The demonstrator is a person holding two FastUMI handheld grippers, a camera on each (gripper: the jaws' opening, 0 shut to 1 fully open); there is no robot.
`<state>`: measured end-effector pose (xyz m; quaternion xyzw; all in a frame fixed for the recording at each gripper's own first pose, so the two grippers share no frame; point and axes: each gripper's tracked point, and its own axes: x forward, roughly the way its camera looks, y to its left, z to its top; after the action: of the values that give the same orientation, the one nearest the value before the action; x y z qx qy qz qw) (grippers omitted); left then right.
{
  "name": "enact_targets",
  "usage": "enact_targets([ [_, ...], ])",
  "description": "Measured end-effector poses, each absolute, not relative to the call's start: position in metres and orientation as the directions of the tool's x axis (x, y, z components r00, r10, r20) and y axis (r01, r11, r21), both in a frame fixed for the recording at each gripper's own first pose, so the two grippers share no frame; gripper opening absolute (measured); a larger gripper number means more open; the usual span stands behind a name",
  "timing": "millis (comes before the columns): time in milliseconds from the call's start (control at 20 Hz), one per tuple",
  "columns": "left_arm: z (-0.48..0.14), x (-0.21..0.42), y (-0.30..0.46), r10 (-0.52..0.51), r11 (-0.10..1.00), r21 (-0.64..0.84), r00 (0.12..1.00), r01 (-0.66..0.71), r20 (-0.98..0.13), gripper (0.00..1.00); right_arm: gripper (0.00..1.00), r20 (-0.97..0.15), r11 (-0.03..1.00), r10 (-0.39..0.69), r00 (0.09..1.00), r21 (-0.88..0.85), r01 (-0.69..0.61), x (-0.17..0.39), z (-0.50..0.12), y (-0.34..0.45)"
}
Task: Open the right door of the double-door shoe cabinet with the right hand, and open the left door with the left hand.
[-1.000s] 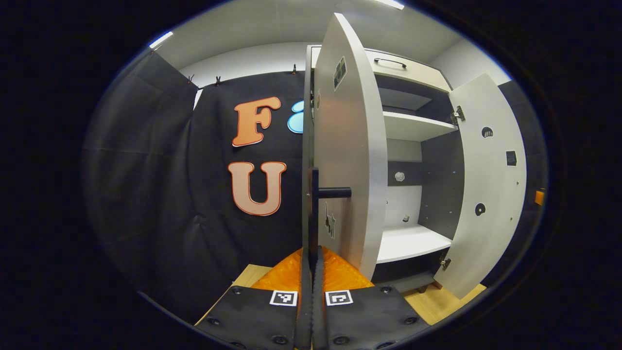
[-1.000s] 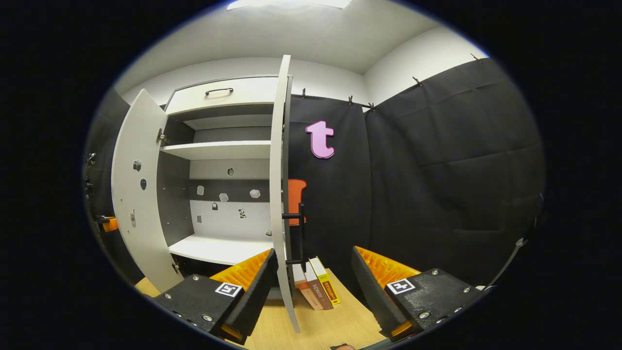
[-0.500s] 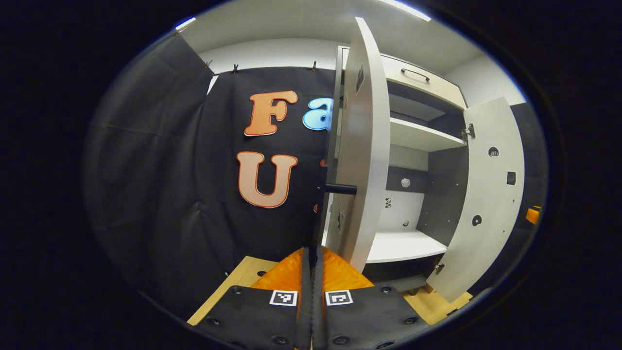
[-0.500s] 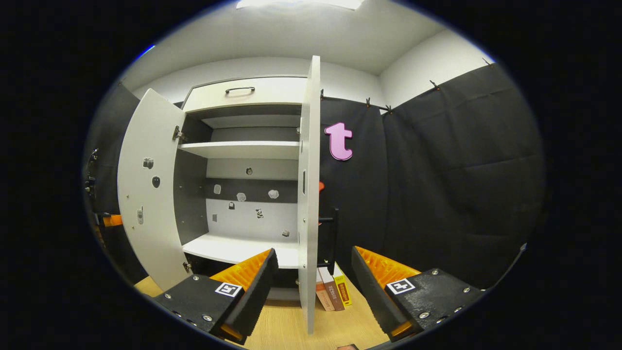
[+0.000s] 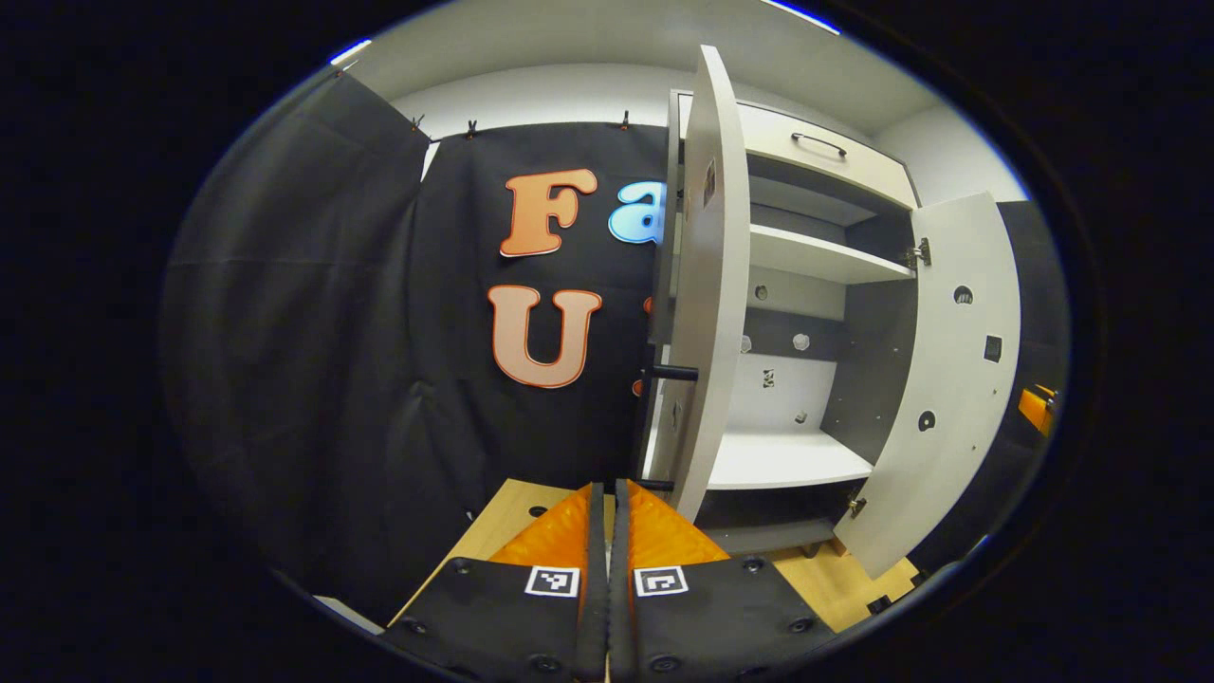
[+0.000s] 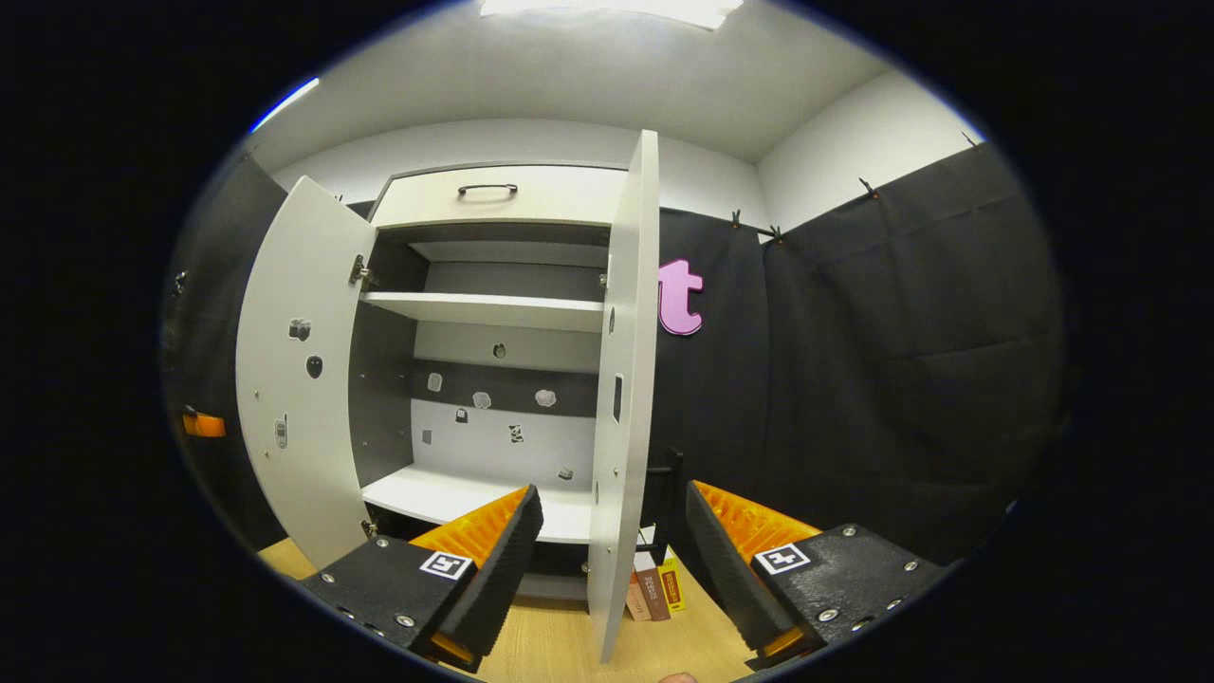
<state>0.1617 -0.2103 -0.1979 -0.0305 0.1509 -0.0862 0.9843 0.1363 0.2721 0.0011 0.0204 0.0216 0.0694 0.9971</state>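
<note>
In the left gripper view, the white left door [image 5: 707,285] stands swung out, edge toward me. Its black bar handle [image 5: 651,417] sits just beyond my left gripper [image 5: 607,489] and slightly right of its tips. The fingers are pressed together with nothing visible between them. The right door [image 5: 958,379] hangs wide open farther right. In the right gripper view, my right gripper [image 6: 612,493] is open, and the right door [image 6: 626,379] stands edge-on ahead of the gap, untouched. That door's black handle [image 6: 669,493] is behind it. The left door [image 6: 294,379] is open at the left.
The cabinet's inner shelves [image 6: 484,308] are bare, and a drawer with a black handle [image 6: 488,190] sits above. A few books [image 6: 654,593] lean on the wooden floor [image 6: 560,645] by the right door. Black cloth walls close in on both sides.
The left door's handle has slipped from between my left fingertips to beyond and right of them. The right gripper has drifted so the right door now lines up ahead of its gap.
</note>
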Motion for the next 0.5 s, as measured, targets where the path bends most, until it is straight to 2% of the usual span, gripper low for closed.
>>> enact_targets([
  [100,-0.191,0.164,-0.210,-0.176,0.984,-0.087,0.948,0.158,-0.266,0.08,0.93,-0.037,0.989,0.145,0.989,0.044,-0.143,0.138,0.009,0.275],
  [150,-0.187,0.167,-0.204,-0.150,0.988,-0.074,0.955,0.135,-0.256,0.09,0.97,-0.034,0.986,0.158,0.987,0.050,-0.156,0.138,0.014,0.278],
  [200,-0.183,0.168,-0.203,-0.142,0.989,-0.068,0.960,0.129,-0.241,0.02,0.93,-0.028,0.986,0.162,0.986,0.055,-0.160,0.139,0.019,0.279],
  [250,-0.180,0.169,-0.203,-0.141,0.989,-0.065,0.964,0.129,-0.228,0.20,0.93,-0.024,0.986,0.160,0.987,0.055,-0.159,0.139,0.024,0.277],
  [300,-0.175,0.171,-0.198,-0.123,0.992,-0.050,0.969,0.115,-0.212,0.28,0.93,-0.017,0.986,0.159,0.987,0.053,-0.158,0.141,0.028,0.277],
  [350,-0.172,0.174,-0.197,-0.122,0.992,-0.039,0.973,0.117,-0.194,0.32,0.97,-0.014,0.986,0.159,0.987,0.051,-0.158,0.142,0.032,0.277],
  [450,-0.162,0.179,-0.194,-0.122,0.993,-0.023,0.980,0.120,-0.158,0.48,0.93,-0.018,0.984,0.167,0.986,0.059,-0.166,0.142,0.036,0.278],
  [500,-0.158,0.180,-0.193,-0.114,0.993,-0.018,0.984,0.112,-0.140,0.55,0.97,-0.020,0.984,0.170,0.985,0.063,-0.169,0.143,0.039,0.279],
])
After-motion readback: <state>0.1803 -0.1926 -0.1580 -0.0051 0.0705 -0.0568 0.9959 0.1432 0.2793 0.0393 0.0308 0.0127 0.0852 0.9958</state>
